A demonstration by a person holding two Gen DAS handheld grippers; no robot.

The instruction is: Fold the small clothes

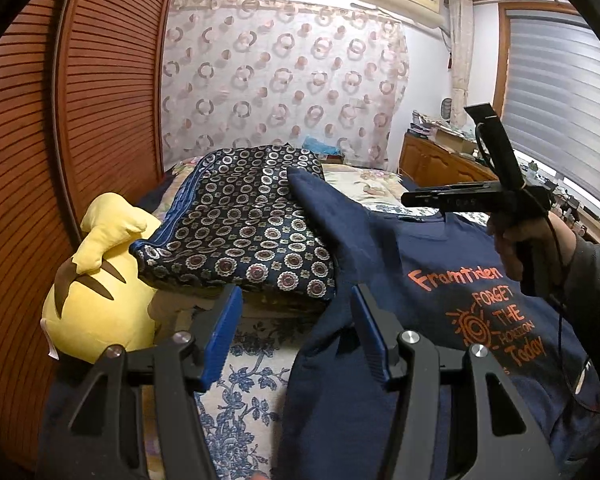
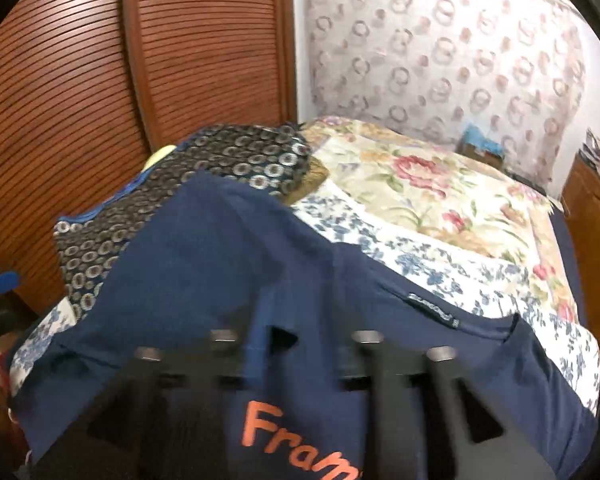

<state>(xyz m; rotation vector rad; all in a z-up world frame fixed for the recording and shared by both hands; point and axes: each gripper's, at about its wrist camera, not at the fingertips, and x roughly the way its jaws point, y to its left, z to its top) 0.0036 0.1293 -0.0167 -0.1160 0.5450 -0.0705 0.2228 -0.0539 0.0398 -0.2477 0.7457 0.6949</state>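
A navy T-shirt (image 1: 428, 264) with orange print lies spread face up on the bed; it also shows in the right wrist view (image 2: 204, 264). Its left sleeve rests over a folded navy patterned quilt (image 1: 244, 224). My left gripper (image 1: 296, 328) is open and empty, its blue pads above the shirt's left side edge and the floral sheet. My right gripper (image 2: 300, 344) is motion-blurred above the shirt's chest, near the collar; its jaws stand apart with nothing between them. It also shows in the left wrist view (image 1: 416, 200), held in a hand over the collar.
A yellow plush toy (image 1: 96, 284) lies left of the quilt against the wooden louvred wardrobe (image 1: 60, 120). The bed (image 2: 440, 200) has floral covers. A wooden cabinet (image 1: 440, 164) with clutter stands at the right under the window.
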